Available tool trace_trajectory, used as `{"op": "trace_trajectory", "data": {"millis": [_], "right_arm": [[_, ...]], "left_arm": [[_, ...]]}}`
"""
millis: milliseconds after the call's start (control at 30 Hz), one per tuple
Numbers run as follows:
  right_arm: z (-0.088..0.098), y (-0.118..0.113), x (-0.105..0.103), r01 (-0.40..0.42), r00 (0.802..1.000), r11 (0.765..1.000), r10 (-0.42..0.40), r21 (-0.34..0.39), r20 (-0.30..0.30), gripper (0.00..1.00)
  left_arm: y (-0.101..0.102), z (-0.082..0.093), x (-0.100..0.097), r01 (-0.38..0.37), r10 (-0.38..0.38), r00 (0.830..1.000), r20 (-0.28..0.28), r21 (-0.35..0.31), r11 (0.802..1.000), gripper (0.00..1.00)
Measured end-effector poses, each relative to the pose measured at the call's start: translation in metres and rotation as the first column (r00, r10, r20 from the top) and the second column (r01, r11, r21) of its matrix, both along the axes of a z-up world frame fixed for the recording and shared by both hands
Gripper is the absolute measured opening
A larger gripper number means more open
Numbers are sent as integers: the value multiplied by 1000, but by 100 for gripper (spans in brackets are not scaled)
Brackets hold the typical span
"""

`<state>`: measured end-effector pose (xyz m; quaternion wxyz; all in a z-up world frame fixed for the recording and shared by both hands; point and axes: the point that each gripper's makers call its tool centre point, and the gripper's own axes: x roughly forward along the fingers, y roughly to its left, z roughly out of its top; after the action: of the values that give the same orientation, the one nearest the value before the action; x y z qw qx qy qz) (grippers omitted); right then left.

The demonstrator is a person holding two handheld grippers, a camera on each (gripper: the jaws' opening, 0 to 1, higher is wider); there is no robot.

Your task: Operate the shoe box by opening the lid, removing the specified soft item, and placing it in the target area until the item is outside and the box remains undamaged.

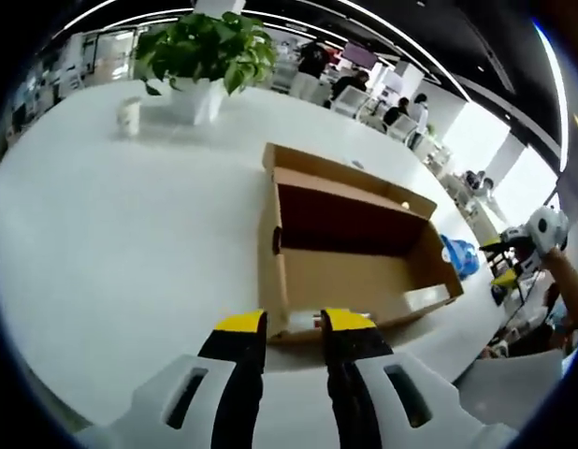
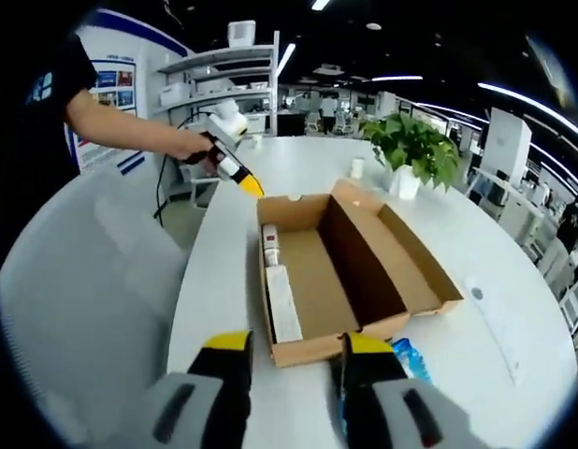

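While the shoe box (image 1: 354, 253) lies open, a potted plant (image 1: 207, 51) stands behind.

Brown shoe box (image 2: 345, 281), white table (image 1: 130, 234), green plant (image 1: 205, 42).

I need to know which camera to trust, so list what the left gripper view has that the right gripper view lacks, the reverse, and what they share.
Left gripper view alone: seated people in the background.

Right gripper view alone: shelves, and a hand holding the left gripper over the table's edge.

Shared: the open box on the white table, a blue item beside it, the plant and a cup behind.
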<state>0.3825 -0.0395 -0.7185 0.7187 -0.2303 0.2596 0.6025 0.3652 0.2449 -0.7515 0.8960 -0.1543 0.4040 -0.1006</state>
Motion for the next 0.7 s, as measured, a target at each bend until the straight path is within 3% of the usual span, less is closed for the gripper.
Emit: {"op": "trace_trajectory", "data": {"millis": [433,700], "right_arm": [[-30,32,16,-74,996,992,78,-99,45,35],[-46,43,25,-74,997,989,78,-128,22,35]], "left_arm": [[2,-13,6,-28,28,999,-46,14,1000,9],[4,-18,4,-46,46,998,-52,1,999,6]]}}
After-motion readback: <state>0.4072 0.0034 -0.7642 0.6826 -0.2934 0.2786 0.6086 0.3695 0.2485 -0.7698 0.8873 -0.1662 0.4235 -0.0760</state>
